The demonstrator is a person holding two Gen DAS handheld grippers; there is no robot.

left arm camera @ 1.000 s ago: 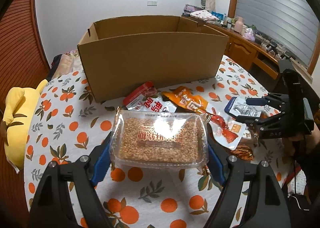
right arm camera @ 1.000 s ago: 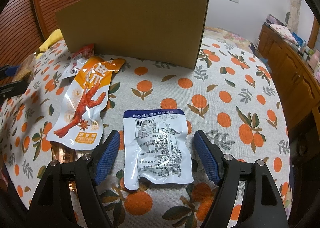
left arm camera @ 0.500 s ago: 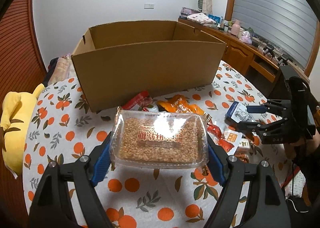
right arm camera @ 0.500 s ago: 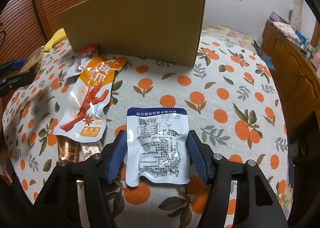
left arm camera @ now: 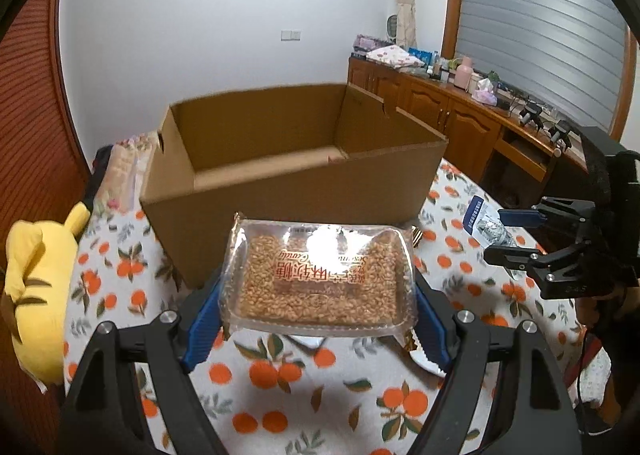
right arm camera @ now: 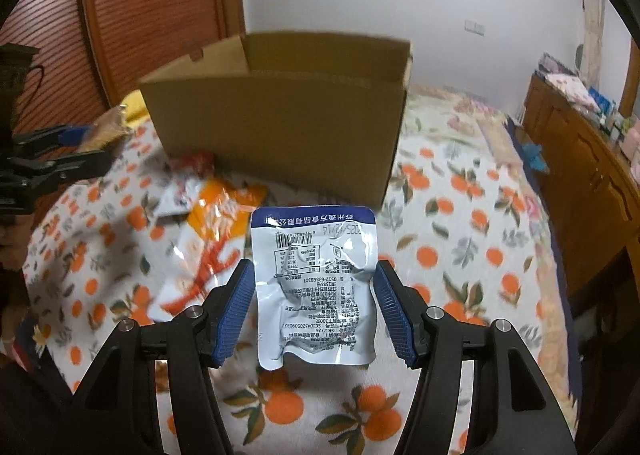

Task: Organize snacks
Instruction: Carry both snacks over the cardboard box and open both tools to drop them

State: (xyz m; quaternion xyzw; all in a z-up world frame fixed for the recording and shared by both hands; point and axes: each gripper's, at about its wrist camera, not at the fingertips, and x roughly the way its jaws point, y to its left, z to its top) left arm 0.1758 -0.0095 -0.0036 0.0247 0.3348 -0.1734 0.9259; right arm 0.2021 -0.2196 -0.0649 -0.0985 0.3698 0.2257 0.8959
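Clear plastic wraps the sesame bar, a flat golden slab with red lettering, pinched at its two short ends between the blue pads of the left claw. It hangs level above the cloth, with the near wall of the box right behind it at twelve o'clock.

Off at three o'clock from there, the right claw has closed on a silver pouch with a blue band along its top edge and black print down its back. Its pads press against both side edges, and the pouch stands lifted off the table, crumpled at the bottom.

The box sits open-topped at twelve o'clock of both claws, and no snack shows in the part of its inside I can see.

On the orange-printed cloth, at ten o'clock from the pouch, an orange packet lies flat, blurred, with a red one beyond it against the foot of the box.

A yellow plush slumps at the table's edge, at nine o'clock of the sesame bar. Wooden cabinets run along the wall at two o'clock.
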